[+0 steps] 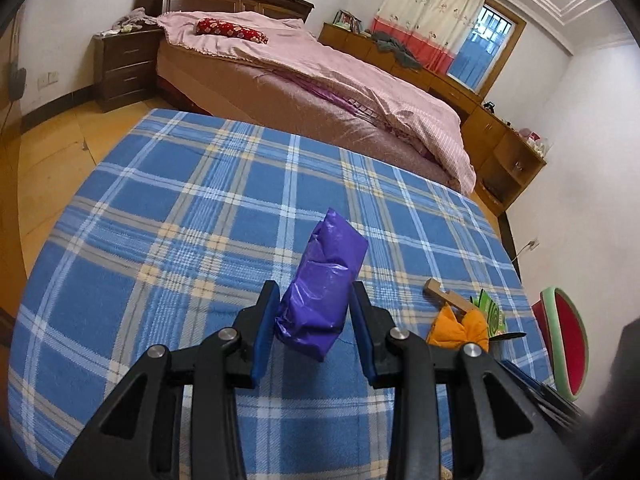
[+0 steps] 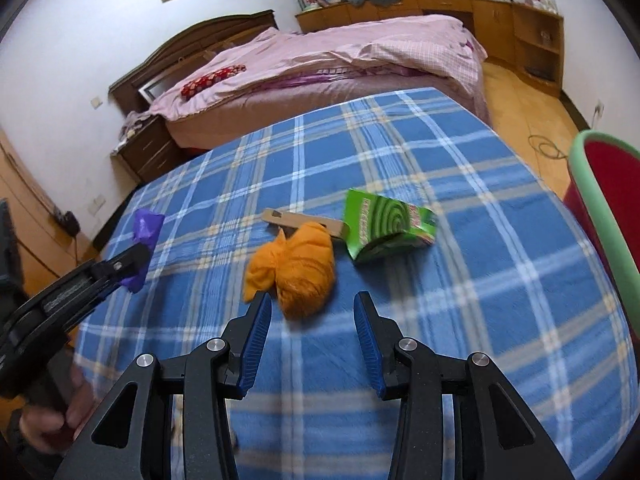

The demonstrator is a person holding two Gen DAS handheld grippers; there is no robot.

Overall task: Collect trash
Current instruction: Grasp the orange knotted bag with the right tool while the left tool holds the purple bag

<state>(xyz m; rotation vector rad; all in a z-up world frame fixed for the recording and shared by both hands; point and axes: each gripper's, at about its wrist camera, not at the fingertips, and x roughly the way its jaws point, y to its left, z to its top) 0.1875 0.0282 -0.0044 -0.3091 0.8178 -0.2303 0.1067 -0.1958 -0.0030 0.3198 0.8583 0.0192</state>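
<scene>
Trash on the plaid bench (image 2: pixel 460 208): our left tongs (image 1: pixel 314 308) gripped a purple bag (image 1: pixel 320 280); right tongs (image 2: pixel 312 312), parted and empty, should straddle the orange wad (image 2: pixel 296 264) squarely

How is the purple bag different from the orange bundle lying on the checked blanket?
The purple bag is glossy, crinkled plastic folded into a long packet; the orange bundle looks like soft, matte cloth bunched into a rounder lump. The purple bag is clamped in the left gripper and lifted off the blanket; the orange bundle lies on it, just ahead of the open right gripper, untouched. Both are crumpled and about gripper-sized.
</scene>
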